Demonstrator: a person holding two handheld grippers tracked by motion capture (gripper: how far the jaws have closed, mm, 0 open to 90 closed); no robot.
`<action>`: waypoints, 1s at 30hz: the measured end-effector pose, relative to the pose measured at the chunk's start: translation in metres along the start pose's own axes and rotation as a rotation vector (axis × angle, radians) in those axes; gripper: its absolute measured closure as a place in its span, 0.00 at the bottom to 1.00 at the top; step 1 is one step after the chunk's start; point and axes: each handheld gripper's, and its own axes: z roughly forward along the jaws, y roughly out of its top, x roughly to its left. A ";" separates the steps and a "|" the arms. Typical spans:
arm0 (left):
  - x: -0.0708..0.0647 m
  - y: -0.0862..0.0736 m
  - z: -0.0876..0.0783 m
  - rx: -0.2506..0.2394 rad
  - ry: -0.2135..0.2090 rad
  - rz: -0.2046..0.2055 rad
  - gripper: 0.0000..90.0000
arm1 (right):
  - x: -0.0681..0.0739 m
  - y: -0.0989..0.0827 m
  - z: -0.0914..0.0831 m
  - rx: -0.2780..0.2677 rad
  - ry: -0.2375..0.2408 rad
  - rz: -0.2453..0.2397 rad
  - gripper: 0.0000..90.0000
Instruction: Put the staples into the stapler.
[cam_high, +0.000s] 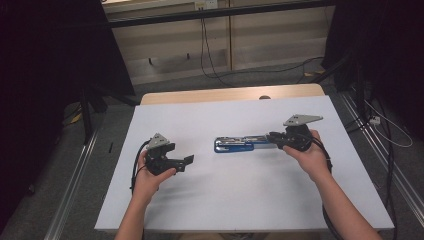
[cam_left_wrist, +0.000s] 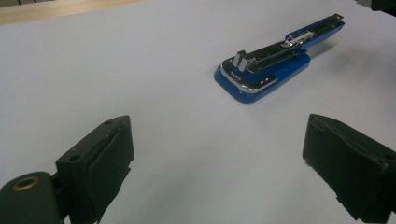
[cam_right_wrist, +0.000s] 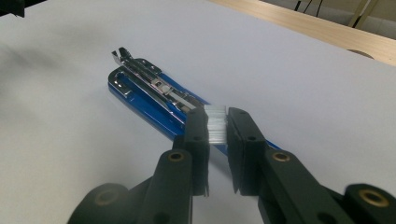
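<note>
- Forearms come in low, and the left gripper (cam_high: 188, 159) sits nearest, its fingers (cam_left_wrist: 100, 161) spread wide with bare white table (cam_high: 235, 190) between them.
- Beyond those fingertips, off toward the right-hand one, lies the blue stapler (cam_left_wrist: 266, 70), opened out flat, well apart from them.
- Over to the right gripper (cam_right_wrist: 217, 123): fingers (cam_right_wrist: 198, 135) drawn close, pinching a silvery strip of staples (cam_right_wrist: 216, 122) between the pads.
- That strip hangs right over the stapler's near end, the metal magazine (cam_right_wrist: 154, 81) stretching away past the fingertips.
</note>
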 end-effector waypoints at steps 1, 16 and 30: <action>0.000 0.000 0.000 -0.002 0.001 -0.001 0.10 | 0.000 0.001 0.001 -0.001 0.006 0.000 0.88; 0.000 0.000 -0.001 -0.007 -0.002 -0.006 0.10 | 0.001 0.016 0.017 0.004 0.051 -0.042 0.88; 0.000 0.000 -0.002 -0.009 -0.003 -0.001 0.10 | 0.003 0.030 0.029 -0.003 0.101 -0.074 0.88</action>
